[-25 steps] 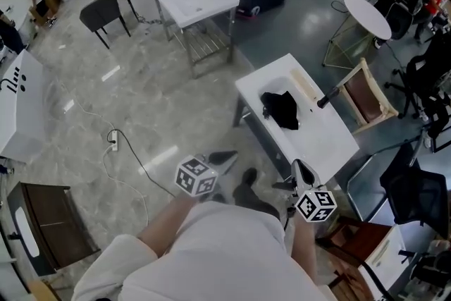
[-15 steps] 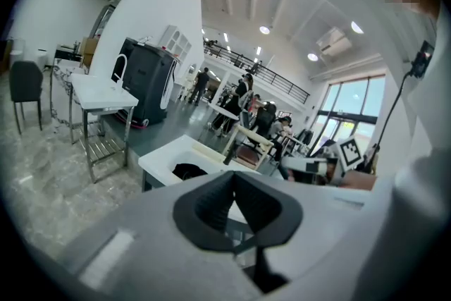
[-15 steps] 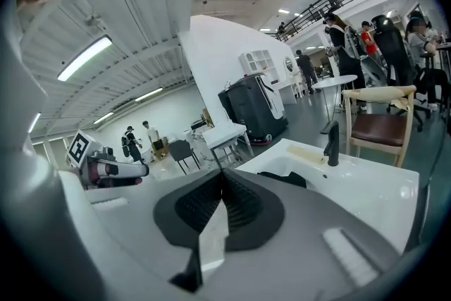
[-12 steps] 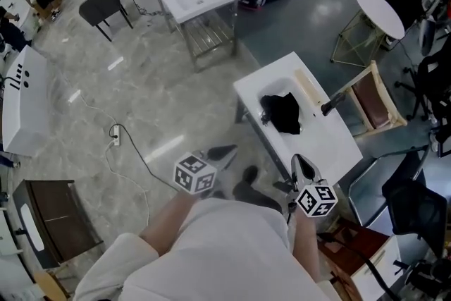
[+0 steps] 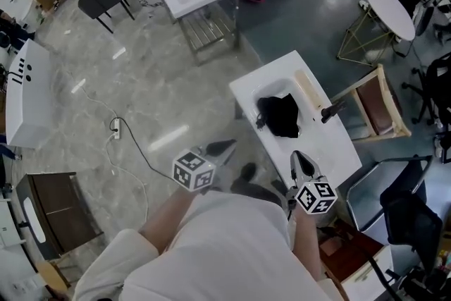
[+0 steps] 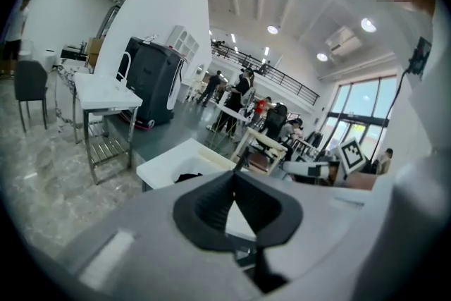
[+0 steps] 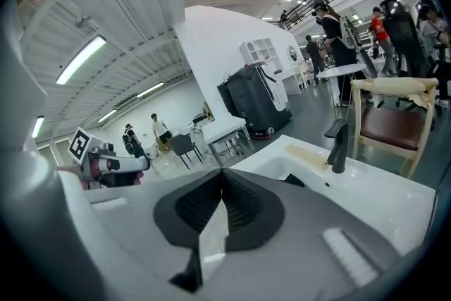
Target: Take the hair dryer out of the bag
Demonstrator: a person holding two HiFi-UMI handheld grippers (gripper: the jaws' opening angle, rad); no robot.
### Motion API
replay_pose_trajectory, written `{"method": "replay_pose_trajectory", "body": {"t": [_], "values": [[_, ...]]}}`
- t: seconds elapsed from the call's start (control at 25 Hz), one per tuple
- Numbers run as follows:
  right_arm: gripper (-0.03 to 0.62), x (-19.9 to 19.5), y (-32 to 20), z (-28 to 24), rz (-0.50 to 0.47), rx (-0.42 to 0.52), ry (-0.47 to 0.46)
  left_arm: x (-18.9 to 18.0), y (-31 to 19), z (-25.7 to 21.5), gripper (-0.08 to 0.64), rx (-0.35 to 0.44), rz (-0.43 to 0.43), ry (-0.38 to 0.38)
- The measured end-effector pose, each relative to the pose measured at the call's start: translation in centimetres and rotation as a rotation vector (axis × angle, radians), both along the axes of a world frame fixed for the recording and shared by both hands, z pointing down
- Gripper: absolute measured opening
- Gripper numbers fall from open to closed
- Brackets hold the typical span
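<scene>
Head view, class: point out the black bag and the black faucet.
black bag [image 5: 280, 115], head view, on the middle of its dark fabric.
black faucet [image 5: 330, 111], head view, on the middle of its dark body.

The hall is brightly lit by ceiling lamps and windows, while strong edge distortion is seen in both gripper views.

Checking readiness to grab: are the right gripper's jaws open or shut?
Shut. The right gripper has its jaws meeting at the tips with nothing between them; the black bag lies apart, in the sink.
</scene>
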State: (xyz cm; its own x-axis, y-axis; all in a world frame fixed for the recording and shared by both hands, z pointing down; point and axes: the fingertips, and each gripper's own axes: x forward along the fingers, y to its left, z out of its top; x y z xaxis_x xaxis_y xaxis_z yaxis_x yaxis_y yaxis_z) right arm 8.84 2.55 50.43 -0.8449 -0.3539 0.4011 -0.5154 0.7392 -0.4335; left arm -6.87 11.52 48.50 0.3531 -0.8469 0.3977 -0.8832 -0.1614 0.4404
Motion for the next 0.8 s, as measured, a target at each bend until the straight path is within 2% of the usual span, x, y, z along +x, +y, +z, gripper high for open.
{"method": "replay_pose_trajectory", "body": {"t": [0.36, 0.8], "values": [[0.005, 1.1, -4.0, 1.4, -0.037, -0.017, 0.013, 1.5, -4.1, 1.3, -0.002, -0.025, 0.005, 0.006], [0.005, 1.7, -5.8, 2.1, -0.013, -0.048, -0.001, 1.9, -6.6, 1.3, -0.002, -0.032, 0.013, 0.015]]}}
